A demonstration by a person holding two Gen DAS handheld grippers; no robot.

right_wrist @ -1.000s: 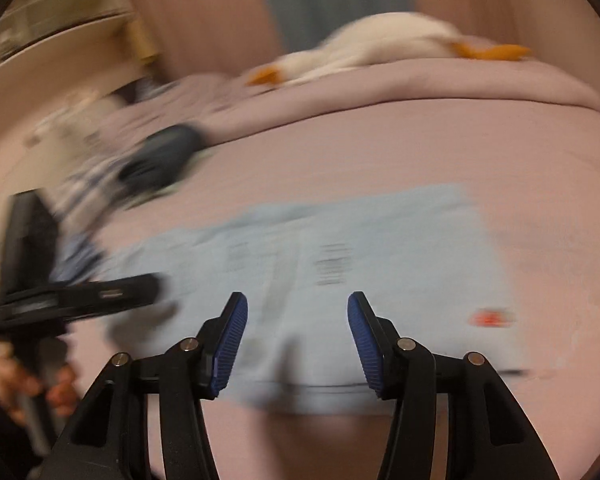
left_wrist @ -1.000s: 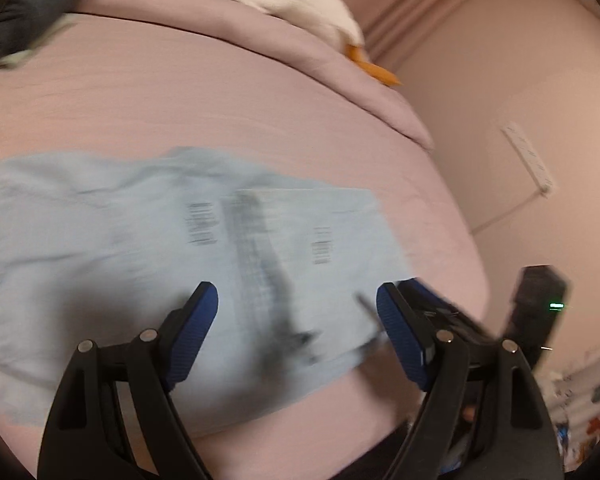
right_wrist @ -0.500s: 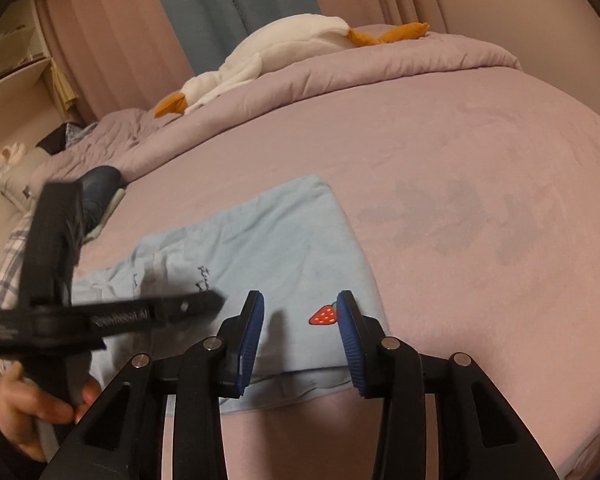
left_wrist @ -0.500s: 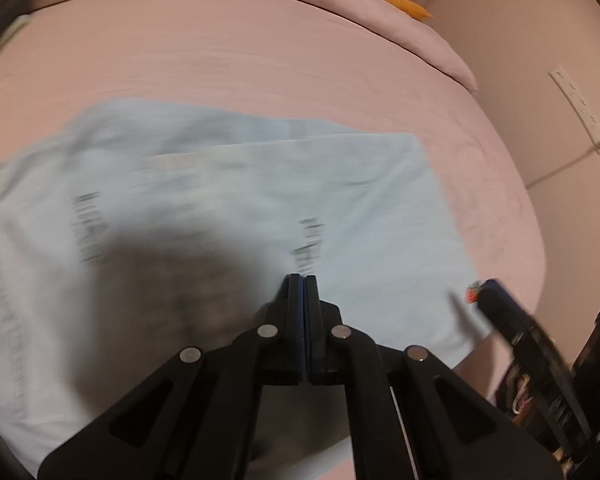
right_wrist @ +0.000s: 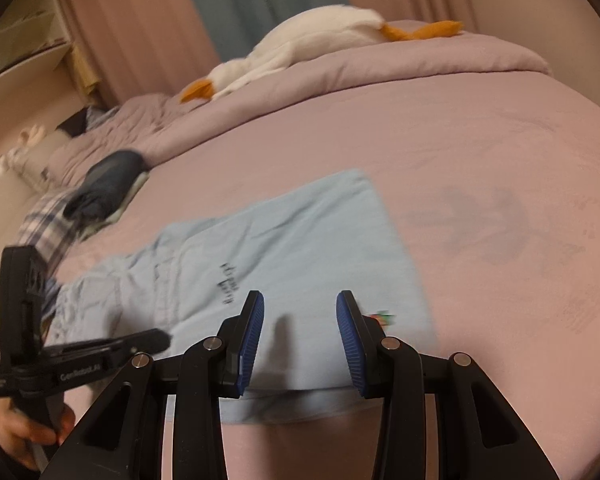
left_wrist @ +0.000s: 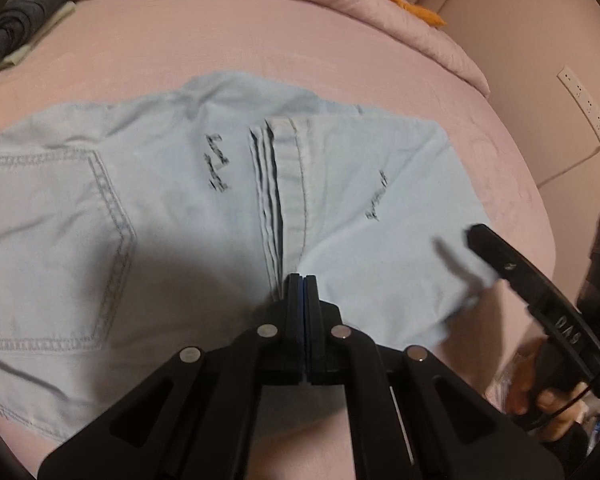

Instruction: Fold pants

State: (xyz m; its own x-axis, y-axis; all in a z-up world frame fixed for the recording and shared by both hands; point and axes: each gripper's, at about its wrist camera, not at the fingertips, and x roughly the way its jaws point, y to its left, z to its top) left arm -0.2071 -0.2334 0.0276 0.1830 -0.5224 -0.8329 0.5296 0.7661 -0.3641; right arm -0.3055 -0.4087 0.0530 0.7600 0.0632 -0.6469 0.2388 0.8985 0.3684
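Looking down my left tongs' camera, I see my left gripper (left_wrist: 301,280) with its blue pads pressed flat together, no gap between them and no cloth visibly caught there; whether the tips touch the fabric I cannot tell. Just beyond the tips lie the light blue denim pants (left_wrist: 172,200), folded and spread flat on the pink bedsheet (left_wrist: 260,40), a stack of folded edges running straight away from the closed tips, a stitched back pocket to the left. At the right edge my right gripper (left_wrist: 476,236) reaches over the pants' near right corner. Turning to the right tongs' camera, my right gripper (right_wrist: 300,324) stands partly open, its ribbed blue pads apart with nothing clamped, hovering above the near edge of the pants (right_wrist: 308,240), which stretch away to the left. A small red mark sits on the cloth beside the right pad. My left gripper (right_wrist: 156,340) shows at lower left over the pants' other side. A white plush goose (right_wrist: 300,40) lies on the rumpled duvet beyond.
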